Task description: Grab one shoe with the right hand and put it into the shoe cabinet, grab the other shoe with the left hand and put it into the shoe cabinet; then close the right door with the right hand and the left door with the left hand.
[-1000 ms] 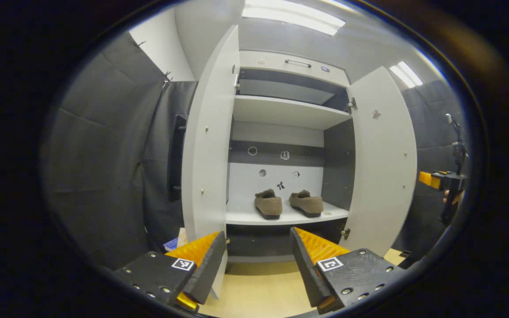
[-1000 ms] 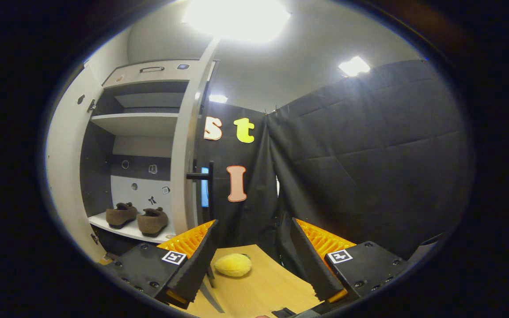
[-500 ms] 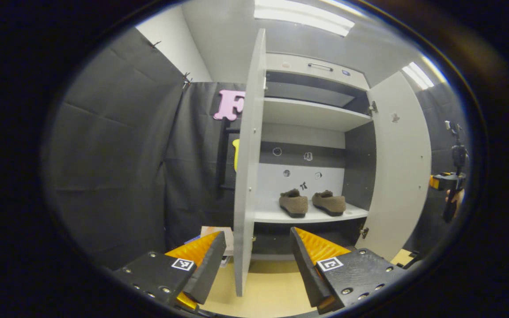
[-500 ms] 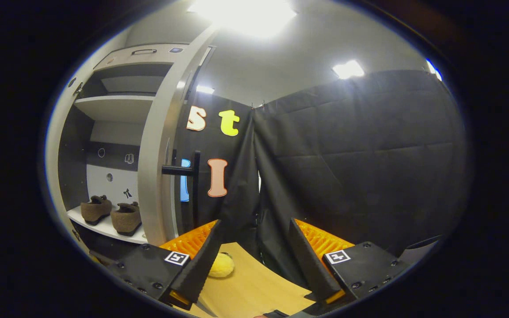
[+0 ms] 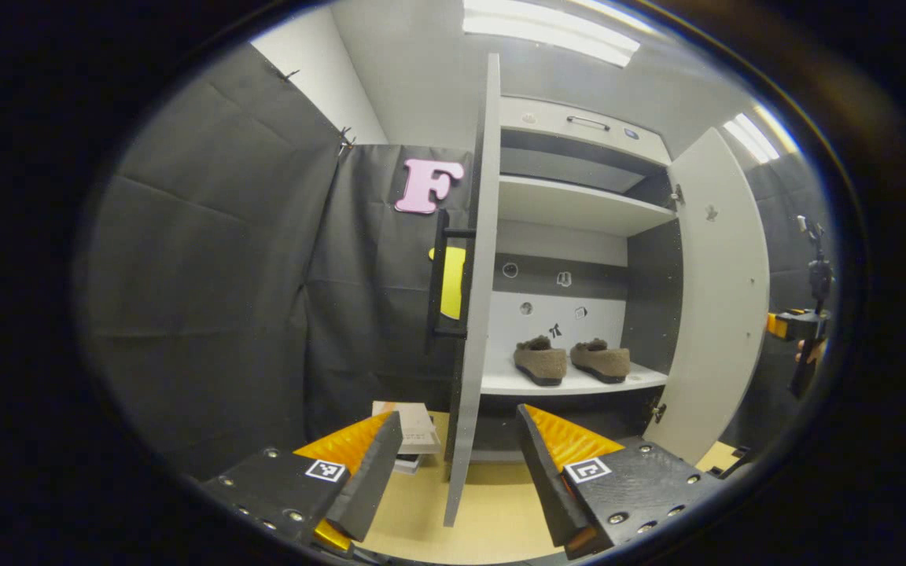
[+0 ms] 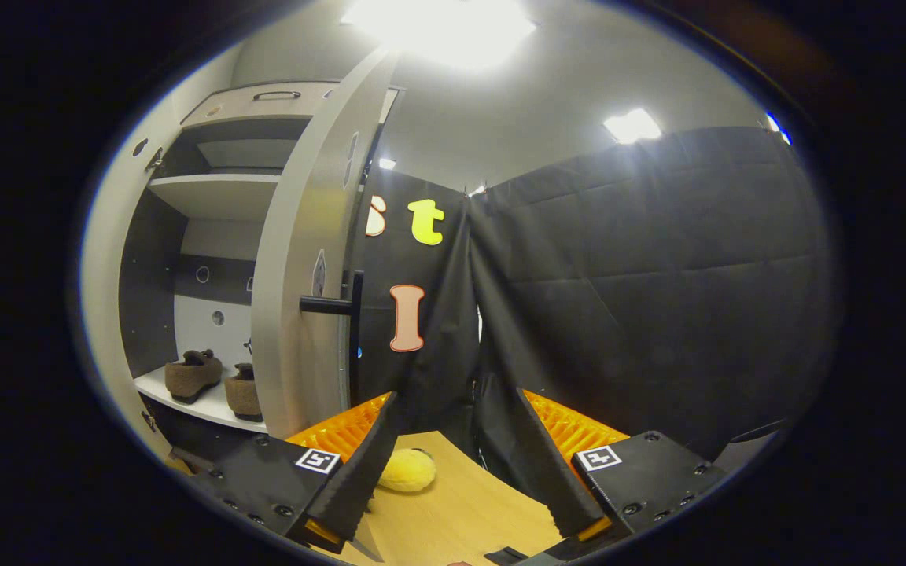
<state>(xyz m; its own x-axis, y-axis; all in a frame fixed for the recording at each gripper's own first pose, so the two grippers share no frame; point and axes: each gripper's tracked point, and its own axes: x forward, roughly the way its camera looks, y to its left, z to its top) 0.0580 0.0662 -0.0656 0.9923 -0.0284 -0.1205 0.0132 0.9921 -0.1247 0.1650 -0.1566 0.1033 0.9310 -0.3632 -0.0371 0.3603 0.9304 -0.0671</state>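
Observation:
Two brown fuzzy shoes (image 5: 539, 362) (image 5: 601, 358) stand side by side on the lower shelf of the open white shoe cabinet (image 5: 571, 204). The left door (image 5: 470, 314) stands edge-on straight ahead of my left gripper (image 5: 453, 472), which is open and empty a little short of it. Its black handle (image 5: 441, 275) is on the outer side. The right door (image 5: 724, 299) is swung wide. In the right gripper view, the shoes (image 6: 193, 376) sit past the right door (image 6: 303, 275) and its handle (image 6: 335, 305). My right gripper (image 6: 449, 479) is open and empty, right of that door.
A stack of books (image 5: 414, 432) lies on the wooden floor left of the left door. A yellow plush thing (image 6: 406, 472) rests on the wood (image 6: 461, 511) beside the right door. Black cloth walls close in both sides. The right gripper, held by a hand (image 5: 795, 326), shows far off.
My left gripper has swung left, so the left door went from showing its inner face to edge-on with its handle showing. In the right gripper view the right door's face shows wider.

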